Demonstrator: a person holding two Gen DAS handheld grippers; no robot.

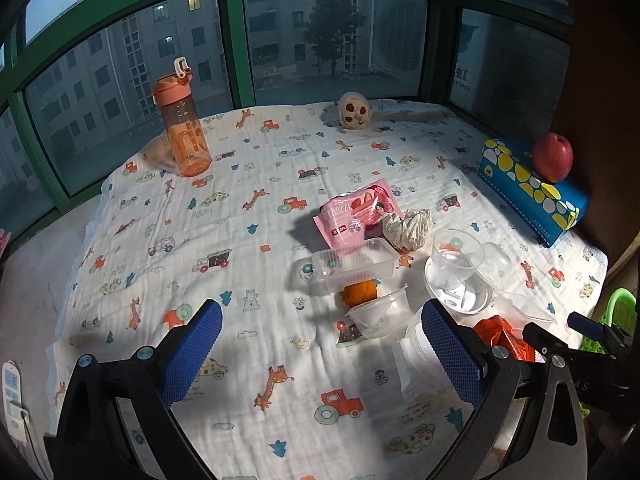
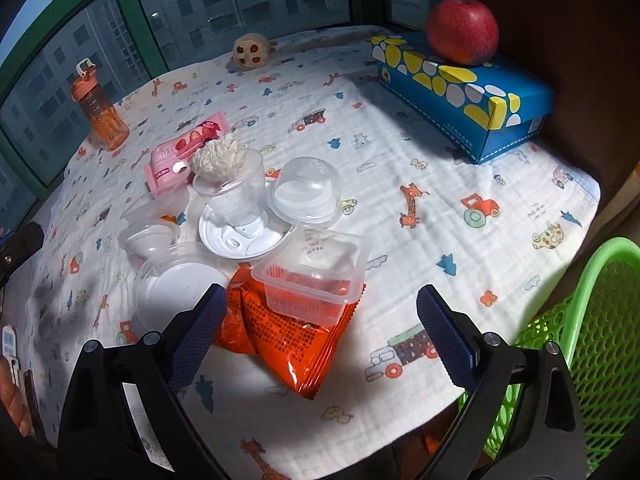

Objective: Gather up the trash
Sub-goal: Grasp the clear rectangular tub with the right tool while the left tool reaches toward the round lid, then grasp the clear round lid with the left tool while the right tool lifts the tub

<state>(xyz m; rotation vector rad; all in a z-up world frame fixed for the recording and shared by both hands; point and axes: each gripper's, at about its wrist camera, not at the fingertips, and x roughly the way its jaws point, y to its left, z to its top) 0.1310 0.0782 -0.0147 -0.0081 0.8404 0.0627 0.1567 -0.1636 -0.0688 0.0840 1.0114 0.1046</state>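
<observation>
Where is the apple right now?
The apple sits on top of the blue tissue box, at the far right of the table by the window in both views.

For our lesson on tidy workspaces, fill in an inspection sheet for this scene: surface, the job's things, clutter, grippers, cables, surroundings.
Surface: white printed cloth spread over the table.
Job's things: orange wrapper under a clear square tray; clear cups and lids; pink wrapper; crumpled paper; green basket at the table edge.
Clutter: orange bottle, apple on a blue box, small toy.
Grippers: left gripper open, empty; right gripper open over the orange wrapper.
Cables: nothing seen.
Surroundings: green-framed windows.
</observation>
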